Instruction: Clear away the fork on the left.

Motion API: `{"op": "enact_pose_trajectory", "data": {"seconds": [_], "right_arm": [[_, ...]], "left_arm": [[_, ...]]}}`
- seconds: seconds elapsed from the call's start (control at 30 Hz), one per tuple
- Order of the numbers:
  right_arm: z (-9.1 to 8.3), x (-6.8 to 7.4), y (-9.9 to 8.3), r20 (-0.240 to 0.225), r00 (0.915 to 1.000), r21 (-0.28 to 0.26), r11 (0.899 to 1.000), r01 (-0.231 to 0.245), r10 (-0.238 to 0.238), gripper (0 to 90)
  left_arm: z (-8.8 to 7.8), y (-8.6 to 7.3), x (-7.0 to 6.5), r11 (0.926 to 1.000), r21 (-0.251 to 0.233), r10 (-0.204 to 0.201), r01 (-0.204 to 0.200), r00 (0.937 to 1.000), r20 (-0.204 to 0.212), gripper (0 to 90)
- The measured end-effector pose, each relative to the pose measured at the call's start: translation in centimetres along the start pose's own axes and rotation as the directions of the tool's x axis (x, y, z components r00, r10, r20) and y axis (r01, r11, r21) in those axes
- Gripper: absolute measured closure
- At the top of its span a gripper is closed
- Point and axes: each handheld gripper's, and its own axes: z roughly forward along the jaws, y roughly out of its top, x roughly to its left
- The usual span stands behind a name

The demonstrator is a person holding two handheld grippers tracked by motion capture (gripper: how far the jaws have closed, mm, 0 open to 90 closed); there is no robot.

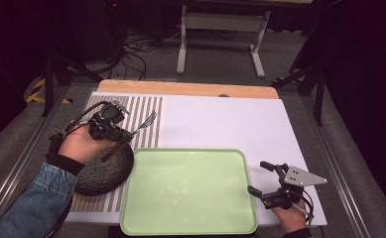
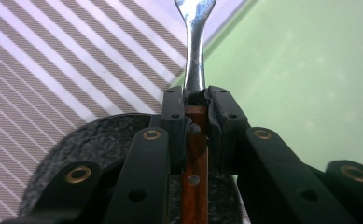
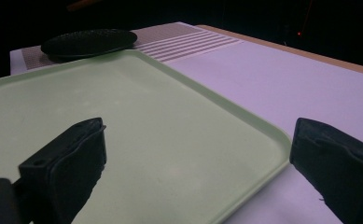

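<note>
A fork [image 1: 136, 131] with a wooden handle [image 2: 195, 168] and a metal neck [image 2: 195, 51] is held in the air. My left gripper [image 1: 123, 135] is shut on it above the dark round plate [image 1: 103, 171], and its tines point toward the striped mat [image 1: 141, 111]. In the left gripper view the two jaws clamp the handle's top end from both sides. A pale green tray [image 1: 188, 191] lies in the middle at the front. Just beside the tray's right edge my right gripper [image 1: 262, 179] stands open with nothing between its jaws; the tray corner [image 3: 244, 140] lies between them.
A white sheet [image 1: 230, 121] covers the table's right and middle. The wooden table edge [image 1: 185, 88] runs along the back. Beyond it a white stand [image 1: 220, 29] and cables lie on the floor. The dark plate [image 3: 88, 42] sits at the tray's far left corner.
</note>
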Motion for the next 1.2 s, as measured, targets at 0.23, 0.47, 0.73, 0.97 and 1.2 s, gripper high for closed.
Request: {"op": "enact_pose_trajectory", "data": {"seconds": [0.23, 0.47, 0.73, 0.97, 1.2], "right_arm": [[-0.1, 0.0, 0.1, 0.000, 1.0000, -0.002, 1.000, 0.002, -0.002, 4.4], [-0.1, 0.1, 0.1, -0.003, 1.0000, -0.003, 1.000, 0.003, -0.003, 4.4], [0.0, 0.1, 0.1, -0.004, 1.0000, 0.002, 1.000, 0.004, -0.004, 4.4], [0.0, 0.1, 0.1, -0.003, 1.0000, 0.001, 1.000, 0.001, -0.001, 4.4], [0.0, 0.1, 0.1, -0.002, 1.0000, 0.002, 1.000, -0.002, 0.002, 4.4]], "left_arm": [[0.8, -0.9, -2.6, 1.0000, 0.000, -0.009, 0.009, 0.9992, 0.038, 78.3], [1.6, -2.1, -4.0, 0.9986, -0.022, -0.048, 0.049, 0.9966, 0.068, 78.2], [2.5, -3.4, -5.4, 0.9969, -0.035, -0.065, 0.070, 0.9905, 0.121, 78.2], [3.9, -4.0, -6.5, 0.9957, -0.034, -0.079, 0.086, 0.9833, 0.164, 78.2], [5.4, -4.7, -7.6, 0.9952, -0.026, -0.088, 0.095, 0.9786, 0.186, 78.2]]}}
